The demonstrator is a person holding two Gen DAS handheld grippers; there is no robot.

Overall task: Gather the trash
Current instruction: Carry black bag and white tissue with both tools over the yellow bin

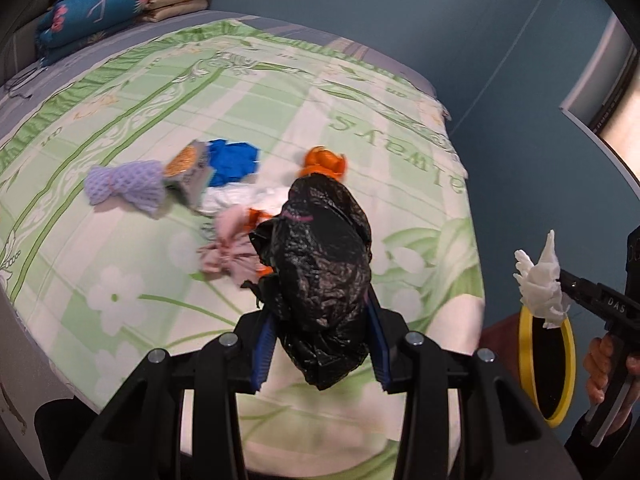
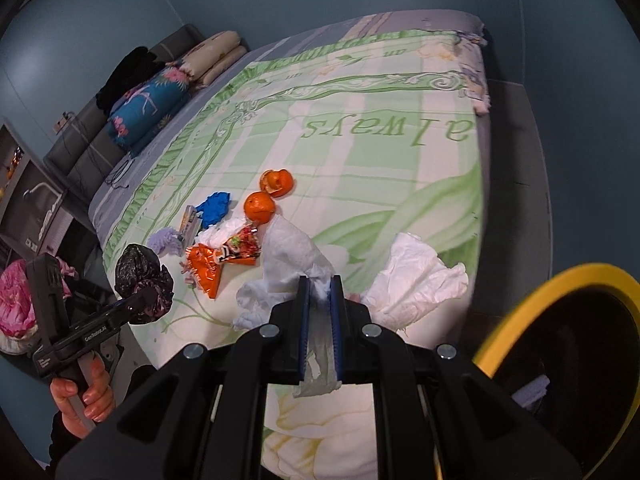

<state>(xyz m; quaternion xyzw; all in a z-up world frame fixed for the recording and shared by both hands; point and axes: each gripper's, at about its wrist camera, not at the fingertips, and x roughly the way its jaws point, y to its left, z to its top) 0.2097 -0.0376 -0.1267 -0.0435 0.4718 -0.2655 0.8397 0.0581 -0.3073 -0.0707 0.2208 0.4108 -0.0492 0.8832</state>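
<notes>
While both hands hovered over the bed's near edge, the left gripper (image 1: 320, 312) was clamped on a crumpled black plastic bag (image 1: 324, 280), and the right gripper (image 2: 320, 304) was closed on a white tissue (image 2: 288, 256). At four o'clock from the right gripper stood a yellow-rimmed bin (image 2: 516, 312). The left gripper's body read "GenRobot.AI"; the right's showed "DAS". Farther out, on the green floral bedsheet (image 2: 400, 168), lay an orange foil wrapper (image 2: 206, 268), a purple foam net (image 2: 164, 242), a blue glove (image 2: 214, 206) and orange peels (image 2: 276, 182). Beyond them, at twelve o'clock, the sheet read "always".
</notes>
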